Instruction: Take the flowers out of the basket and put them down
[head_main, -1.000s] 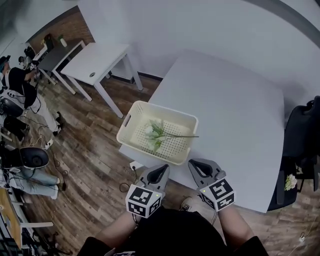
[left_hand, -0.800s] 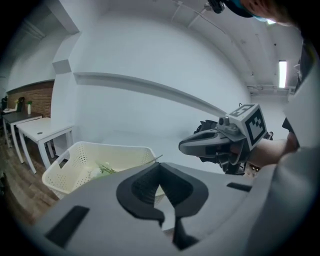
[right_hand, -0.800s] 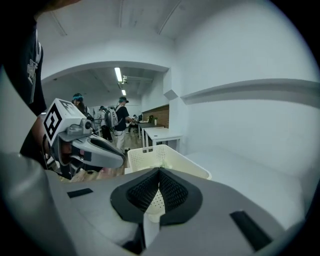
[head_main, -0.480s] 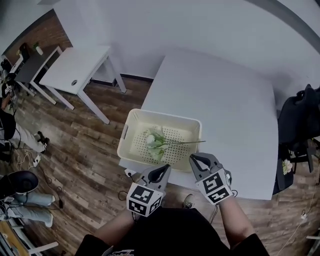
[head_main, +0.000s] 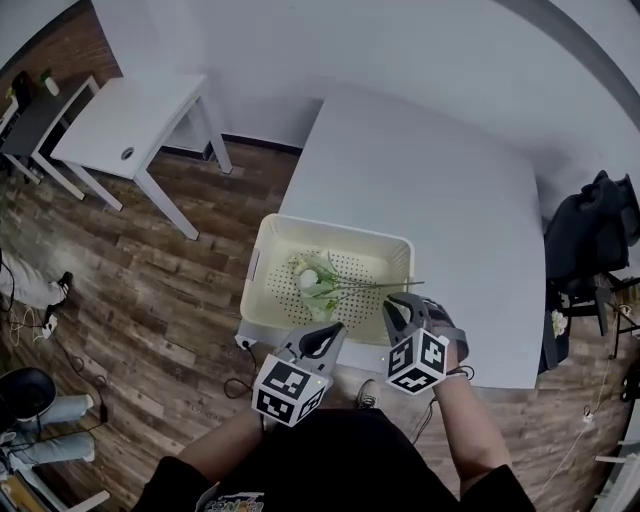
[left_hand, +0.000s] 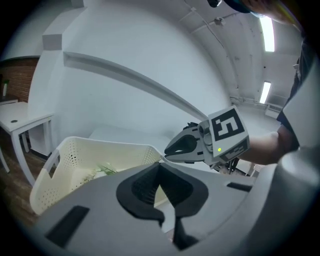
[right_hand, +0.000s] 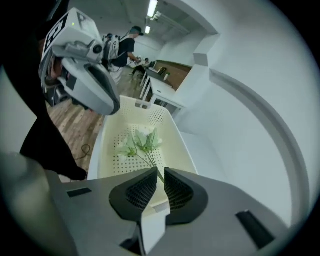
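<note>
A cream perforated basket (head_main: 262, 255) sits at the near left corner of the white table (head_main: 430, 190). Inside lie white flowers with green leaves (head_main: 314, 281), their thin stem reaching over the right rim. In the right gripper view the flowers (right_hand: 137, 142) lie ahead and the stem runs toward my jaws. My right gripper (head_main: 392, 300) hovers at the basket's near right corner; its jaws are opening, a narrow gap with nothing in it (right_hand: 159, 172). My left gripper (head_main: 333, 330) hangs just short of the near rim, shut and empty (left_hand: 159, 166).
The basket's left side juts past the table edge over the wooden floor (head_main: 150, 290). A small white table (head_main: 130, 110) stands at the upper left. A black chair with dark cloth (head_main: 590, 240) stands by the table's right edge. People (right_hand: 127, 47) stand far off.
The right gripper has moved forward to the basket's near right corner and its jaws have parted slightly. The left gripper has barely moved. The head view has shifted.
</note>
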